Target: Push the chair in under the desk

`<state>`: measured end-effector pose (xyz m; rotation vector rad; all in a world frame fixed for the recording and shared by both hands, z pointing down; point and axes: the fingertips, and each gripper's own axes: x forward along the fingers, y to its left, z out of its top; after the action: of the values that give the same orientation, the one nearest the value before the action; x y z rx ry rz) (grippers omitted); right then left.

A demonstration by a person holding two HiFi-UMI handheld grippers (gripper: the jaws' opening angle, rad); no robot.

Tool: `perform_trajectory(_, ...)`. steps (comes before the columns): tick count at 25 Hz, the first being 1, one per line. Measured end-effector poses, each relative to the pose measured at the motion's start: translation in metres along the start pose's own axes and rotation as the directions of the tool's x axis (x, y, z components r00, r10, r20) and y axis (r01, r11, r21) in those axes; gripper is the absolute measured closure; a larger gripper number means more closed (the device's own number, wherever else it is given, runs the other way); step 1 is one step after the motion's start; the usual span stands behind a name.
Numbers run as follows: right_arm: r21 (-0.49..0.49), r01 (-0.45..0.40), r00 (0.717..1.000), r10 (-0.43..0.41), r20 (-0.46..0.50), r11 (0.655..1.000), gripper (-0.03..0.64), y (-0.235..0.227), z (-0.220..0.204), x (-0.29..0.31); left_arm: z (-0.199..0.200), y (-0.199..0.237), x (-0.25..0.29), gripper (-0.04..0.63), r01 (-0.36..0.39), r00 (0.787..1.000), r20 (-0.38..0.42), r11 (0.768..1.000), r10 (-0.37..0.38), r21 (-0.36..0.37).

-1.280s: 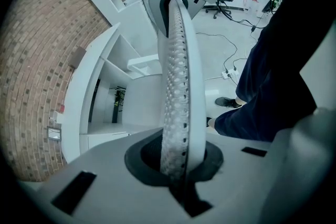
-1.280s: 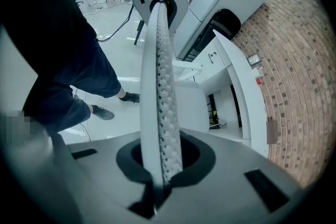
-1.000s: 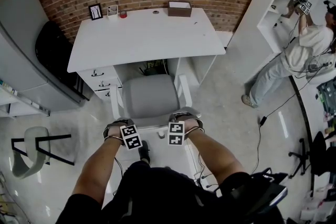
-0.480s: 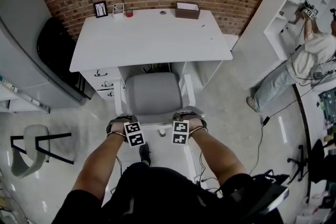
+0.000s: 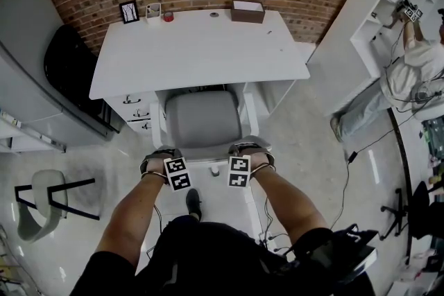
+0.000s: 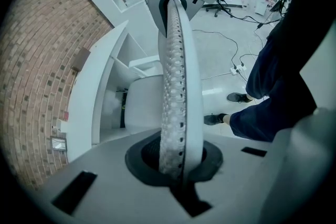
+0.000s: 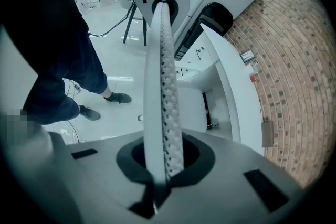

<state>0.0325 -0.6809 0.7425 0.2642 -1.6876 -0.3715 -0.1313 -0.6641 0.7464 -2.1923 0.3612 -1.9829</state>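
Observation:
A chair with a grey seat (image 5: 202,123) and white frame stands in the knee space of the white desk (image 5: 201,52), the seat's far edge under the desk's front edge. My left gripper (image 5: 165,160) and right gripper (image 5: 245,156) sit side by side on the top of the chair's backrest. In the left gripper view the thin perforated backrest rim (image 6: 176,71) runs edge-on out of the shut left gripper (image 6: 176,157). The right gripper view shows the same rim (image 7: 163,71) clamped in the right gripper (image 7: 164,157).
Drawers (image 5: 135,111) fill the desk's left side. A picture frame (image 5: 129,11), a cup and a brown box (image 5: 248,11) stand along the desk's back by the brick wall. A second chair (image 5: 41,201) stands at left. A person (image 5: 409,73) works at shelves on the right; cables (image 5: 361,149) cross the floor.
The chair has slid a little further in under the desk, and both grippers have gone forward with its backrest. Neither grip has changed.

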Motion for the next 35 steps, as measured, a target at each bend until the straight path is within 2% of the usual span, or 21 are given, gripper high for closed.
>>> perform_trajectory(11,0.022,-0.013,1.0,0.014,-0.012,1.0,0.592,-0.004,0.003,0.003,-0.003,0.005,0.001,0.578,0.012,1.0,0.012,1.0,-0.013,0.01)
perform_trajectory(15,0.066,-0.004,1.0,0.004,0.009,0.998,0.553,-0.005,0.004,-0.001,-0.002,0.007,-0.001,0.56,-0.009,0.999,0.031,1.0,0.009,-0.006)
perform_trajectory(19,0.143,0.001,0.994,-0.016,0.104,0.99,0.462,-0.008,0.011,-0.015,0.001,0.011,-0.014,0.497,-0.064,0.994,0.091,0.997,0.068,-0.047)
perform_trajectory(22,0.17,0.036,0.991,-0.057,0.122,0.985,0.439,-0.012,0.011,-0.027,0.005,0.013,-0.03,0.446,-0.109,0.983,0.135,0.989,0.122,-0.104)
perform_trajectory(25,0.232,0.052,0.983,-0.091,0.16,0.971,0.447,-0.011,0.014,-0.043,0.009,0.009,-0.047,0.442,-0.131,0.973,0.167,0.977,0.159,-0.169)
perform_trajectory(27,0.318,0.042,0.975,-0.109,0.196,0.947,0.46,-0.011,0.017,-0.058,0.012,0.006,-0.058,0.432,-0.123,0.966,0.194,0.961,0.173,-0.247)
perform_trajectory(28,0.364,0.038,0.969,-0.123,0.213,0.931,0.46,-0.012,0.018,-0.067,0.013,0.007,-0.065,0.425,-0.12,0.959,0.21,0.945,0.189,-0.303)
perform_trajectory(31,0.497,0.019,0.946,-0.177,0.272,0.867,0.491,-0.016,0.016,-0.094,0.024,0.005,-0.09,0.433,-0.099,0.927,0.275,0.874,0.254,-0.475)
perform_trajectory(32,0.536,0.009,0.936,-0.195,0.292,0.844,0.497,-0.016,0.015,-0.103,0.029,0.002,-0.098,0.433,-0.096,0.916,0.294,0.859,0.275,-0.503)
perform_trajectory(34,0.592,0.001,0.918,-0.236,0.319,0.806,0.519,-0.015,0.01,-0.121,0.039,-0.007,-0.111,0.447,-0.107,0.891,0.325,0.842,0.317,-0.528)
perform_trajectory(35,0.608,0.007,0.911,-0.256,0.324,0.794,0.551,-0.013,0.008,-0.129,0.044,-0.012,-0.117,0.467,-0.11,0.876,0.341,0.831,0.34,-0.545)
